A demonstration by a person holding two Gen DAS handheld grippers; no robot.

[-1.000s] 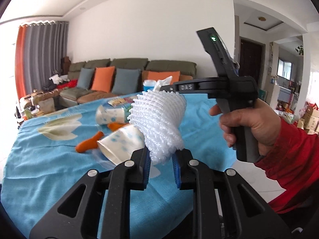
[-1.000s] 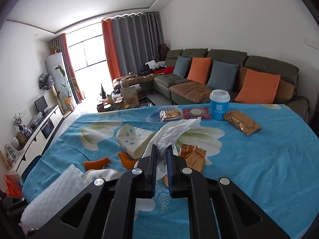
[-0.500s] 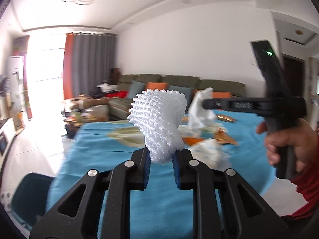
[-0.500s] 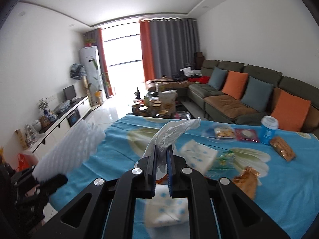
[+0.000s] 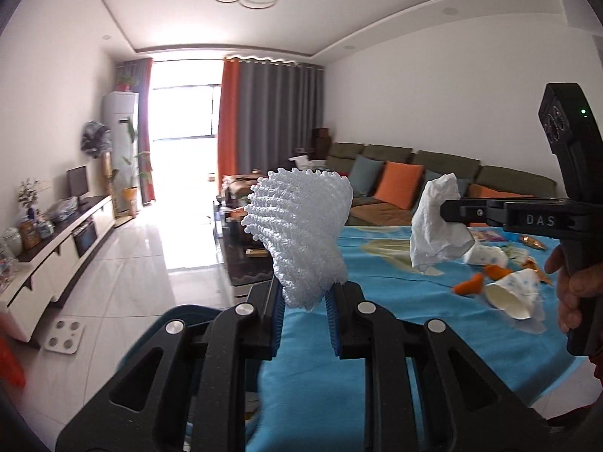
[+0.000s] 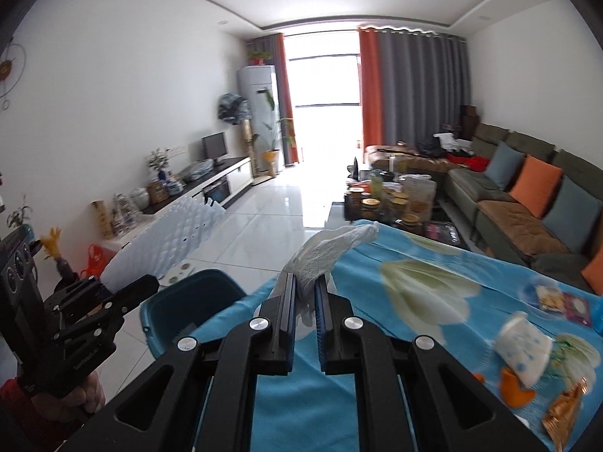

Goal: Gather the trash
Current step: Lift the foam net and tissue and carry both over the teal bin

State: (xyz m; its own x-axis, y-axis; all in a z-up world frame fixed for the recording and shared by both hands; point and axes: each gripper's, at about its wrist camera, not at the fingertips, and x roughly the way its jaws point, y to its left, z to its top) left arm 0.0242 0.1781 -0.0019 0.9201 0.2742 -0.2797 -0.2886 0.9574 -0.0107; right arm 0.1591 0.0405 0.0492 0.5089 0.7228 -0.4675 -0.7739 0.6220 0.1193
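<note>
The left gripper [image 5: 304,297] pinches foam net [image 5: 299,231]; the right gripper [image 6: 304,303] pinches tissue [image 6: 328,252]. Carrying step, I judge: next, hold both over the bin [image 6: 188,303] and let go.

The left gripper [image 5: 304,314] is matte black plastic with triangular cut-outs in its arms, silver round screw heads at the joints, and ribbed blue pads [image 5: 278,318] lining its fingers. The right gripper [image 6: 304,318] matches it; its side reads "DAS" and a small green light glows on its handle. The right hand [image 5: 574,286] shows bare skin, its sleeve apparently red.
</note>
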